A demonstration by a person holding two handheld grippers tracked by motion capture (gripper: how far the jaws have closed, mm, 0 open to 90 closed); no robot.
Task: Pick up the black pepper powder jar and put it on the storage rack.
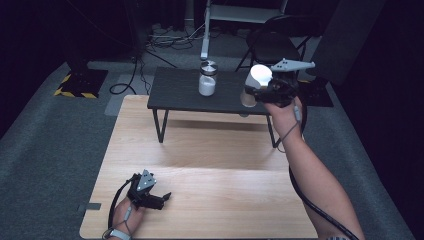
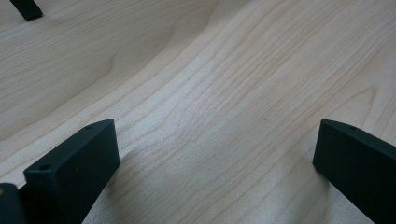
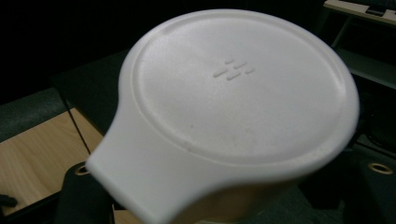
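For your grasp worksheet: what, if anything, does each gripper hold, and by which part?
The right gripper holds a white-lidded container by its body, below the lid. The left gripper holds nothing, jaws open over the wooden table.

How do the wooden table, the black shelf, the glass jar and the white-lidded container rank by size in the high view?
1. Wooden table, the largest.
2. Black shelf.
3. and 4. Glass jar and white-lidded container: they look about alike. The container is lifted in the right claw, nearer the camera, so I won't rank them.
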